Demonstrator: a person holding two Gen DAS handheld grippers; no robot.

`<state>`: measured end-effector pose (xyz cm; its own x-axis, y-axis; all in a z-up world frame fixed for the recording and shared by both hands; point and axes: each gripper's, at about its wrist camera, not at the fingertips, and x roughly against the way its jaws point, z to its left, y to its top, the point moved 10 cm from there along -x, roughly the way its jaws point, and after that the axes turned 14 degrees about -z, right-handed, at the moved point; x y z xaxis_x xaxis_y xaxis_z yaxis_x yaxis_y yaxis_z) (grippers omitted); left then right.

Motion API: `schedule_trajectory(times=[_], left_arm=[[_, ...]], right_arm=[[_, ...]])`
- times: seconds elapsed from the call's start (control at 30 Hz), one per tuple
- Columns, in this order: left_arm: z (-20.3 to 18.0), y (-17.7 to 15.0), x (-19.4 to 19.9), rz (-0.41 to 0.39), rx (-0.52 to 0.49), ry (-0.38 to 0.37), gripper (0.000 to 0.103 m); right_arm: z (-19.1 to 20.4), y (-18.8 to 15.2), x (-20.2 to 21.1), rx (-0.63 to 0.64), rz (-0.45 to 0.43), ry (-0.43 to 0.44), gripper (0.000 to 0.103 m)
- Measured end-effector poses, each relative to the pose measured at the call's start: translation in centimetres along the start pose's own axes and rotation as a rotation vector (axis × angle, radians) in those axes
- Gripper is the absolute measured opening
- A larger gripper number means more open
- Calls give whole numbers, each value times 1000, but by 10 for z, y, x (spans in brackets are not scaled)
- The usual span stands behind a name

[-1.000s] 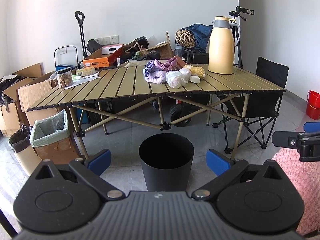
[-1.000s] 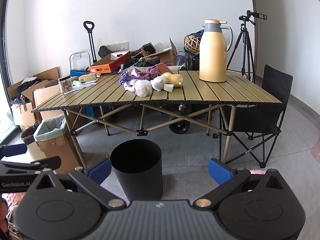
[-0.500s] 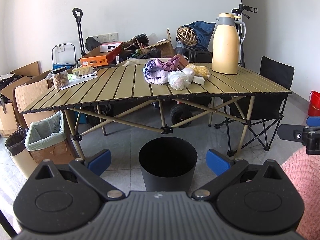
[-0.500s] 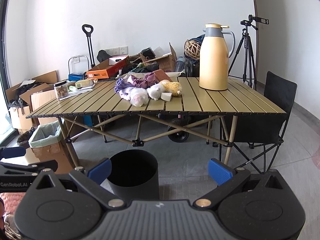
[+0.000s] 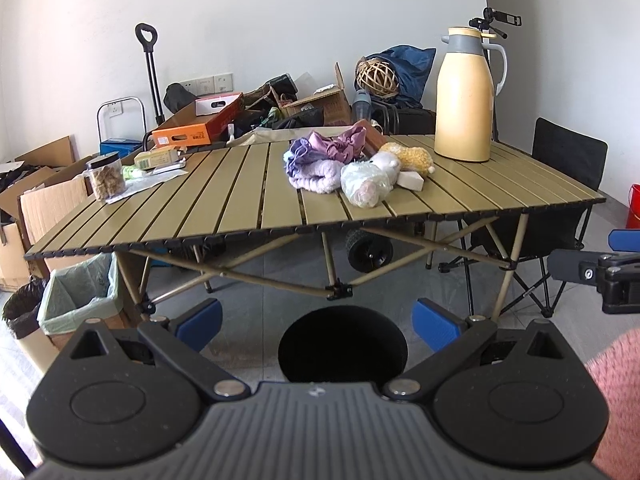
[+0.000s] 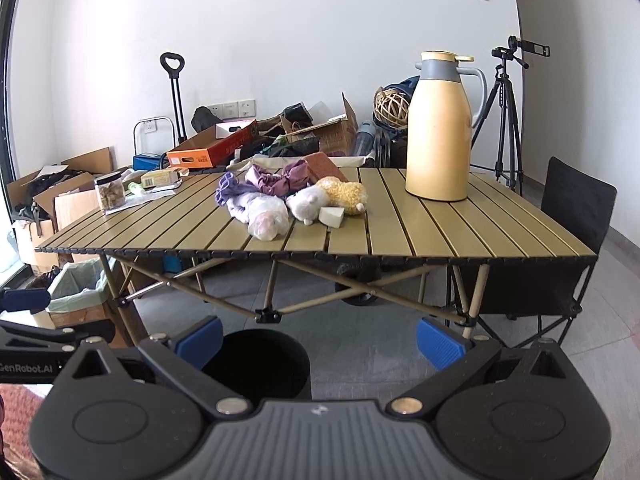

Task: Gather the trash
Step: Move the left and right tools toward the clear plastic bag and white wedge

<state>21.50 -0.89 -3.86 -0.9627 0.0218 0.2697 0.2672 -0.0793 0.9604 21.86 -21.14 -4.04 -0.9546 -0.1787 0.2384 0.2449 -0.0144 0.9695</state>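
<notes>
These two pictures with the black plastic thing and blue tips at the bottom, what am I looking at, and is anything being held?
The black thing is a hand-held gripper; a person carries one in each hand, each with a camera looking along its two blue-tipped fingers. One picture comes from the left gripper, the other from the right gripper. Both are open and hold nothing. Ahead stands a folding table bearing a yellow jug, a pile of purple cloth, a crumpled plastic bag, soft toys and a jar. On the floor in front of the table sits a black bin, likely for the trash.
</notes>
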Motion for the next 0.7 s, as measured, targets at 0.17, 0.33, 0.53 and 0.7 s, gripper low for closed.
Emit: schedule_trajectory(times=[0.17,0.33,0.53,0.7], left_arm=[[-4,12,-27,-11,3,-7,103],[-9,27,-54,-35,-6,-10,103],[-13,41,-91,-49,7,-10,103],[-17,50,-124,-59,10,-4,103]], right_arm=[[-4,9,-27,-6,-19,-10,103],[-8,20,-54,-5,-50,-5,103],[-13,32,-86,12,-91,-6,103],[-20,40,-115,22,-130,-12,103]])
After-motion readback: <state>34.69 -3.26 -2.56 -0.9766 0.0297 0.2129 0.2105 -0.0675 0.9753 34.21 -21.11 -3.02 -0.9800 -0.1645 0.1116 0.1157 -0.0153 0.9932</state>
